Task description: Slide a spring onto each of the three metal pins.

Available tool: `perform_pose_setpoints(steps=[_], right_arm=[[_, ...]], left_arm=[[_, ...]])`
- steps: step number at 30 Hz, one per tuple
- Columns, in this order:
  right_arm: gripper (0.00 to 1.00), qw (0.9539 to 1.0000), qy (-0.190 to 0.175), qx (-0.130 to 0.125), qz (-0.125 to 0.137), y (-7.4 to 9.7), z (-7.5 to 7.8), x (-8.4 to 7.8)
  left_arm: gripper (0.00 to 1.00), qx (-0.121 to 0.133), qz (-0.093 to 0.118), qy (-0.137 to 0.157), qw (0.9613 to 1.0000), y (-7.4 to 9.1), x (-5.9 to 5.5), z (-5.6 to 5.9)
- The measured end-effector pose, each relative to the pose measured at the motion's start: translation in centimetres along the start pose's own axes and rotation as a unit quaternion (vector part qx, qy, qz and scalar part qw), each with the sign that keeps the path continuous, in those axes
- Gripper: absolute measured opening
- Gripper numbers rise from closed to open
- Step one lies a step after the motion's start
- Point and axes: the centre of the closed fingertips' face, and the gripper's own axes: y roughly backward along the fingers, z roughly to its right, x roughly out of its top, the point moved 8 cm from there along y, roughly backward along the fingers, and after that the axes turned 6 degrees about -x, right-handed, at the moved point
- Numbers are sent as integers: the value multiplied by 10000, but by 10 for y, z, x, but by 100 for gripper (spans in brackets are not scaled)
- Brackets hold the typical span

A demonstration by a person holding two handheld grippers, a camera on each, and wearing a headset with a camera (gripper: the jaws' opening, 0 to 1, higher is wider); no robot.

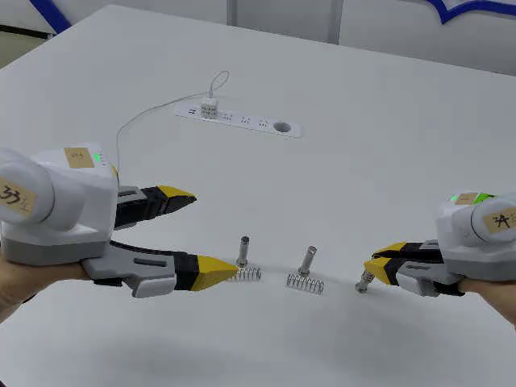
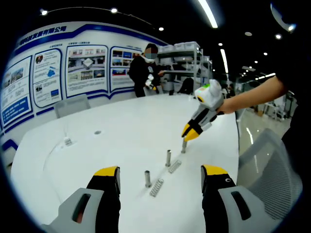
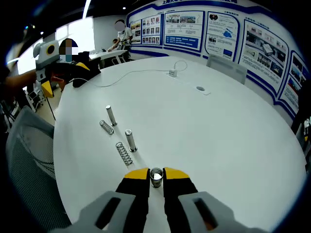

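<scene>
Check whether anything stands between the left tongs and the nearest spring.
Nothing visible does. The spring lies on the bare table just ahead of the open left tongs, with a pin standing close beside it, not in front.

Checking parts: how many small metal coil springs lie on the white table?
2. One silver coil spring lies beside the left metal pin, another beside the middle pin. A third may hide where the right gripper holds the third pin.

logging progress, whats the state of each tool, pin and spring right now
left yellow-tipped tool, open
right yellow-tipped tool, shut on third metal pin
third metal pin, tilted, held
left metal pin, upright, bare
middle metal pin, upright, bare
left coil spring, lying flat
middle coil spring, lying flat
</scene>
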Motion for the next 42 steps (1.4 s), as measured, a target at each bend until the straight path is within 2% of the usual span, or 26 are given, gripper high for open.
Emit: perform_pose_setpoints(steps=[12,28,35,38,42], right_arm=[[11,9999,79,-38,-81,-11,-2,-7],[11,9999,62,-95,-103,-15,-1,-9],[12,9995,260,-166,-107,-12,-1,-9],[16,9994,289,-160,-62,-8,-2,-6],[16,9991,371,-197,18,-1,-2,0]], left_arm=[[69,-41,-2,26,10000,-2,0,2],[69,-26,-24,92,10000,-1,-4,3],[68,-76,-45,78,9999,-1,-4,5],[68,-71,-62,102,9999,0,-7,5],[69,-104,-85,104,9999,2,-8,6]])
